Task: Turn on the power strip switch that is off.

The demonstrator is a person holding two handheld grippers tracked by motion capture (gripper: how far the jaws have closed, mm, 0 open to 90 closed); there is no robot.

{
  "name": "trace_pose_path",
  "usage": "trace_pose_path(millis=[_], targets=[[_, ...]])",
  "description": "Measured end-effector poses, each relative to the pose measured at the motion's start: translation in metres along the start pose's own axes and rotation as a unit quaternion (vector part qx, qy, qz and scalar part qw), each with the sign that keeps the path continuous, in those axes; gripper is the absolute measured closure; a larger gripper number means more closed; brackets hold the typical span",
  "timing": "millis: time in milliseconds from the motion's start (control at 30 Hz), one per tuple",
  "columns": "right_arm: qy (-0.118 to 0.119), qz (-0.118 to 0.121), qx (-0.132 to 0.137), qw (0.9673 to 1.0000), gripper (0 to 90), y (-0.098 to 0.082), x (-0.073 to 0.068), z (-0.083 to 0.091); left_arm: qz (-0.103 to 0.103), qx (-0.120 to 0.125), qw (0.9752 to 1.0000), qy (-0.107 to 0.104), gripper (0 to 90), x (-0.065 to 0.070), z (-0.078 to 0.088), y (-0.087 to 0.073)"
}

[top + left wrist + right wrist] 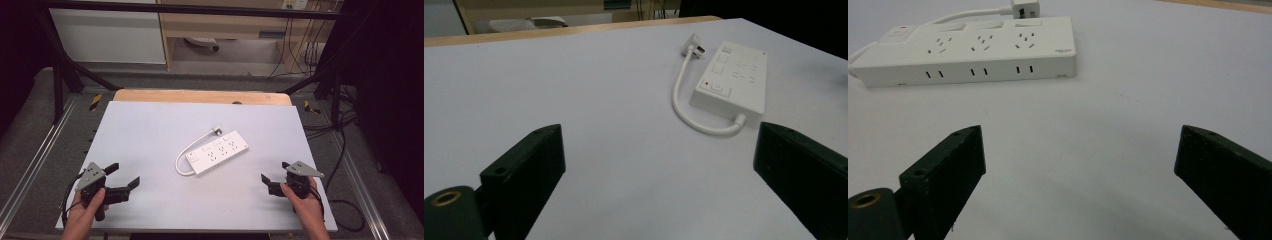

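White rectangular plastic power strip (218, 152) with short cord is lying mid-surface (150, 125), well apart from left gripper (125, 175) and right gripper (274, 171); both are holding fingers (524, 170) spread, empty.

White table (150, 125) on black frame (65, 70); wooden cabinet (225, 25), cables (345, 145) on floor beyond.

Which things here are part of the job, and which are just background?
Part of the job:
- power strip, white, lying flat mid-table
- its cord and plug, looped beside it
- left gripper, open, holding nothing
- right gripper, open, holding nothing

Just there:
- table
- wooden board along the far edge
- black cables on the floor behind
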State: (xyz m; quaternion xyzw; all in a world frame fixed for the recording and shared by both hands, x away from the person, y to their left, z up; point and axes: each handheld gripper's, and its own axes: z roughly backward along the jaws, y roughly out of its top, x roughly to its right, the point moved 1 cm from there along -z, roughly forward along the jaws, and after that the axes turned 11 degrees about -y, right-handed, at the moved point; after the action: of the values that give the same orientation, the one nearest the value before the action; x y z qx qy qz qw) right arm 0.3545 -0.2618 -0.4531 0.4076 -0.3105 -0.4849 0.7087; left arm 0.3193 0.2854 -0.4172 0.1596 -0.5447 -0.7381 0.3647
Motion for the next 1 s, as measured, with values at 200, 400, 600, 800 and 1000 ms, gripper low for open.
trace_pose_path(millis=[200,400,600,800,1000], targets=[[0.004,-0.002,0.002,1.0,6.4,0.001,0.0,0.0,0.003,0.001,1.0,0.002,6.5,-0.002,-0.001,-0.001],[0.008,-0.006,0.017,0.9998,5.5,0.004,-0.001,0.002,0.002,-0.004,1.0,0.001,6.4,-0.002,-0.003,-0.002],[0.01,-0.012,0.025,0.9996,6.2,0.007,-0.003,0.003,0.006,-0.008,0.9998,0.014,6.3,-0.004,-0.004,-0.003],[0.019,-0.02,0.035,0.999,7.4,0.009,-0.002,0.005,0.01,-0.011,0.9999,0.009,6.4,-0.007,-0.004,-0.004],[0.021,-0.015,0.049,0.9985,6.2,0.013,-0.005,0.01,0.01,-0.013,0.9998,0.008,6.5,-0.007,-0.003,-0.004]])
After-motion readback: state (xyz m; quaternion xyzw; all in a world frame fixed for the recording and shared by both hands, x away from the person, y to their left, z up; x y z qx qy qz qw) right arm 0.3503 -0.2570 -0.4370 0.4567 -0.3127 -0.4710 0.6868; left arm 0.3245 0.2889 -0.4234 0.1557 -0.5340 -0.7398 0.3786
